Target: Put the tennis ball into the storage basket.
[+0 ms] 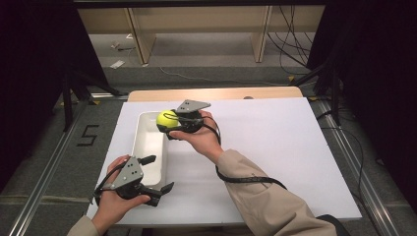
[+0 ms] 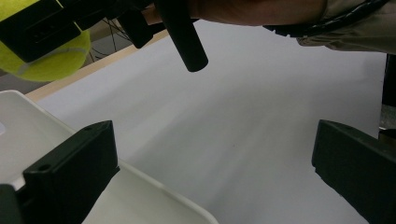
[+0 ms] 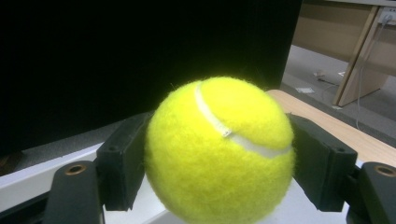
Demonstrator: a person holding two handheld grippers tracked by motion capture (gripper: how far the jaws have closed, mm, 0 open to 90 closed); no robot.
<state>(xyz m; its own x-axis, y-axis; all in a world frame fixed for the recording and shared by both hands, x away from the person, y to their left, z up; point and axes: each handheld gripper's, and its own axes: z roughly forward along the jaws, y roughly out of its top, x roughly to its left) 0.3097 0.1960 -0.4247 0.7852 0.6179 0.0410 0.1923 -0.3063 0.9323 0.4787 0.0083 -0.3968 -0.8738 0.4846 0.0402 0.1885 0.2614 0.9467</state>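
Observation:
A yellow tennis ball (image 1: 165,120) hangs above the far end of a white rectangular bin (image 1: 147,147), with my right gripper (image 1: 169,124) shut on it. In the right gripper view the ball (image 3: 219,149) is pressed between both black pads (image 3: 122,161). My left gripper (image 1: 157,173) stands open at the bin's near right corner, nothing between its jaws. In the left gripper view the ball (image 2: 46,60) shows at the top left, above the bin's rim (image 2: 149,186).
A white sheet (image 1: 265,142) covers the wooden table (image 1: 216,93). Metal rails (image 1: 44,167) run along both sides of the table. A wooden frame and cables (image 1: 290,39) lie on the floor beyond. Dark curtains stand left and right.

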